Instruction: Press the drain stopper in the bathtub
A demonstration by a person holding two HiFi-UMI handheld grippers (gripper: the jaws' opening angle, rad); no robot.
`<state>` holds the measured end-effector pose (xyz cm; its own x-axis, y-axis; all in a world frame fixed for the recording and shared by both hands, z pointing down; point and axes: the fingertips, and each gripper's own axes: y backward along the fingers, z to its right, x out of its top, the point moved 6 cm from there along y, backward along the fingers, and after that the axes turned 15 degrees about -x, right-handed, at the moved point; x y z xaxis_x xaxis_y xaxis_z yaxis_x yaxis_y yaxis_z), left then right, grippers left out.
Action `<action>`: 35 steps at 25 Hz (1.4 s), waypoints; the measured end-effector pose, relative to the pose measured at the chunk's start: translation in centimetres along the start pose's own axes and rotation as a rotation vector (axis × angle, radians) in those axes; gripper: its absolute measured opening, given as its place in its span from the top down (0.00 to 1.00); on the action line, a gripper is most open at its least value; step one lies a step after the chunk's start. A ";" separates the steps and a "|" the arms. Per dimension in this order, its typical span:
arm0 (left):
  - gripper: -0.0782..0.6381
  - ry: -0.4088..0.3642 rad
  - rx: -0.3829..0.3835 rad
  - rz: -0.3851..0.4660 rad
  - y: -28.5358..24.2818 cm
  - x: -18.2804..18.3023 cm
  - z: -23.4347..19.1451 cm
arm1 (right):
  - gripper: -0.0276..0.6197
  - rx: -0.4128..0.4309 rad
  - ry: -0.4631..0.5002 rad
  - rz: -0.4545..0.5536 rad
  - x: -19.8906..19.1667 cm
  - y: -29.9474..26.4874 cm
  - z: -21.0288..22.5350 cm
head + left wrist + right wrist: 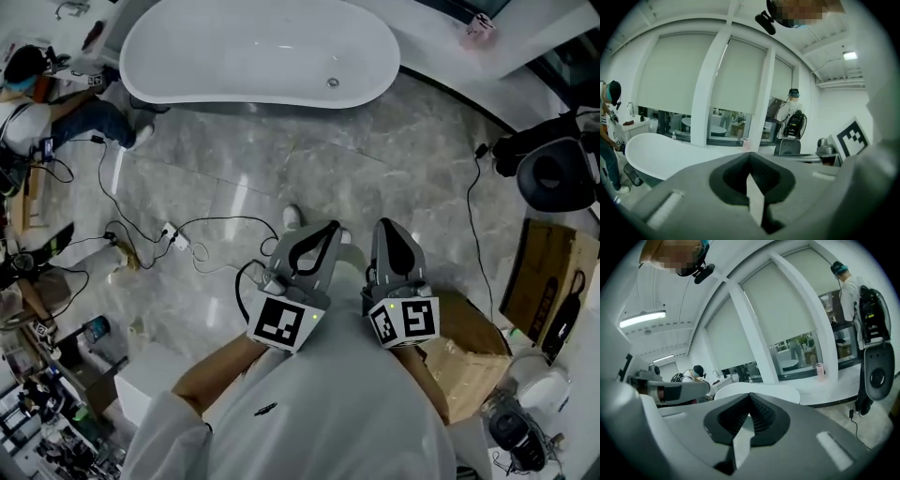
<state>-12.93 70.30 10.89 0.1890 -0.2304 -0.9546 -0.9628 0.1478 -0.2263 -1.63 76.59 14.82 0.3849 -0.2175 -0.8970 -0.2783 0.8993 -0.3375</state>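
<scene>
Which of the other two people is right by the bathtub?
The one in the dark cap and jeans, at the end of the bathtub. The other, wearing a backpack, stands far off.

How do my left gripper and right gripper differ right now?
The left gripper slants inward toward the right gripper, which points nearly straight ahead. The left marker cube shows one face in the head view; the right marker cube shows two. Shared: both have jaws closed on nothing, and both are held near the body, well short of the bathtub and its drain stopper.
</scene>
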 end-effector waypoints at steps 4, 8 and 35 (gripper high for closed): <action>0.89 0.030 0.050 -0.036 2.5 -1.0 -1.1 | 0.96 -0.012 0.009 0.005 -1.4 0.0 -1.3; 0.89 0.052 0.085 -0.023 3.4 -0.8 -2.5 | 0.96 0.016 0.031 0.008 -0.7 -1.0 -2.9; 0.89 0.086 -0.175 -0.049 -6.1 9.2 -44.0 | 0.96 -0.223 0.035 -0.034 10.3 -36.3 -16.9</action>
<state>-13.86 25.00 12.00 0.2262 -0.3155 -0.9216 -0.9732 -0.0329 -0.2276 -2.48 35.27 13.04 0.3674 -0.2633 -0.8920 -0.4543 0.7861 -0.4191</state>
